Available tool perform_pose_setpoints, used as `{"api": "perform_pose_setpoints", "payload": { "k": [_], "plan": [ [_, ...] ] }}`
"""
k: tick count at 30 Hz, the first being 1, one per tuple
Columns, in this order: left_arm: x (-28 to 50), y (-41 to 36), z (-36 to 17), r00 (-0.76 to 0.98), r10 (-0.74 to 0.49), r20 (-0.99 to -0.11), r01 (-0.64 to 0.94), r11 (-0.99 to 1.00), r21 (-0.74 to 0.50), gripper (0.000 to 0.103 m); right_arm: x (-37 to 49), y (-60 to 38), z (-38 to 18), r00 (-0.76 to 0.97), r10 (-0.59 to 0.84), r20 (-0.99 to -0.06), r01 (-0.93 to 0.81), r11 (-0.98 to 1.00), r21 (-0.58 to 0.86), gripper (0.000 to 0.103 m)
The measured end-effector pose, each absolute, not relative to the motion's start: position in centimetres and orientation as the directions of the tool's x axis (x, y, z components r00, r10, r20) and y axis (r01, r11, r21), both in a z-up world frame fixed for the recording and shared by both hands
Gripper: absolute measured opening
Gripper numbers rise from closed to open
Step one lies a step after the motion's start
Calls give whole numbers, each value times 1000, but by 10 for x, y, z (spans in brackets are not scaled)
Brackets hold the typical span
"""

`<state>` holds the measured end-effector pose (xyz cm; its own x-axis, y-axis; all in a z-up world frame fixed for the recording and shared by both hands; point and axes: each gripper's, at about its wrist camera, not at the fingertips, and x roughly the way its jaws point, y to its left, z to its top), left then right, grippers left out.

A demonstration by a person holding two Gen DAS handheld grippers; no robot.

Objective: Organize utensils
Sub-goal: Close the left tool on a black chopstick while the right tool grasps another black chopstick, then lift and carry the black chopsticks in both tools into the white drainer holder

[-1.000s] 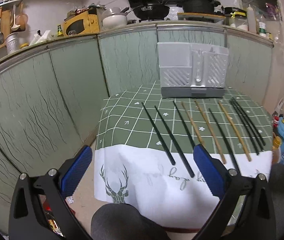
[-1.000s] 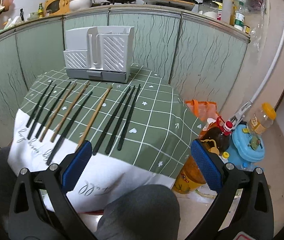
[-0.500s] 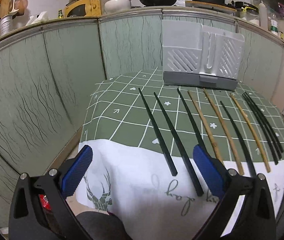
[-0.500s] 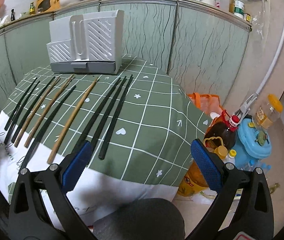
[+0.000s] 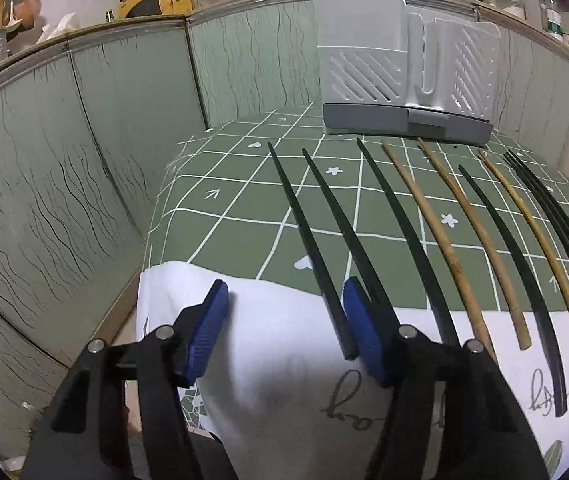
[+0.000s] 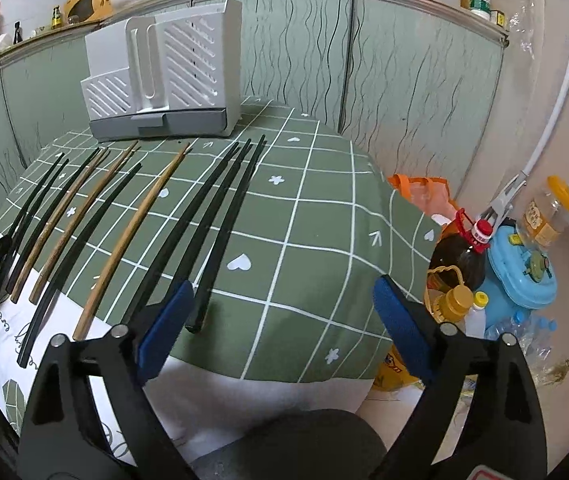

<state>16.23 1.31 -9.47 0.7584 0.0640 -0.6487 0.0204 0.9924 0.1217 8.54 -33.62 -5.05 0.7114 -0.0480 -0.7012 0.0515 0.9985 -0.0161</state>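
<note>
Nothing is sorted yet, as far as the views show: every chopstick lies loose on the worktop (image 5: 240,200), fanned in a row ahead of both tools, and the white slotted utensil holder (image 5: 400,68) at the far end of the row shows nothing inside. The left tool (image 5: 284,330) hovers low over the near edge with its blue pads apart and holding nothing; the leftmost black chopstick (image 5: 308,248) ends between its pads, just beside the right-hand one. The right tool (image 6: 282,328) is also spread wide and empty, with the rightmost black chopsticks (image 6: 220,236) ending just ahead of its left pad (image 6: 164,328). Compared with a second ago, both tools are lower and closer to the chopstick ends, and the left tool's pads stand closer together. Every chopstick remains to be picked up and put away.
</note>
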Motion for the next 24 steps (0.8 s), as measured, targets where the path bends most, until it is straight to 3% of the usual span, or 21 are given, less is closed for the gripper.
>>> {"api": "perform_pose_setpoints", "payload": {
  "k": [5, 12, 16, 18, 19, 20, 24],
  "plan": [
    [163, 13, -95, 765, 84, -639, 0, 991, 131, 48, 93, -326, -59, 695, -23, -719, 22, 1000, -10, 70],
    [161, 12, -96, 774, 89, -627, -2, 990, 139, 43, 97, -317, -64, 709, 4, -705, 1, 1000, 6, 50],
    [159, 14, -98, 778, 75, -624, 2, 993, 122, 19, 96, -315, -65, 719, 42, -694, -9, 999, 51, 34],
    [159, 15, -98, 779, 74, -623, 2, 993, 120, 14, 94, -315, -66, 722, 55, -689, -6, 997, 74, 24],
    [159, 15, -98, 778, 77, -623, -1, 993, 122, 8, 95, -316, -67, 720, 44, -693, 10, 997, 74, 11],
    [159, 15, -98, 779, 77, -623, -3, 993, 119, 9, 95, -318, -67, 719, 44, -693, 16, 997, 79, 7],
    [160, 19, -97, 779, 53, -624, 3, 996, 88, 9, 94, -323, -67, 723, 41, -690, 33, 995, 95, 6]
  ]
}}
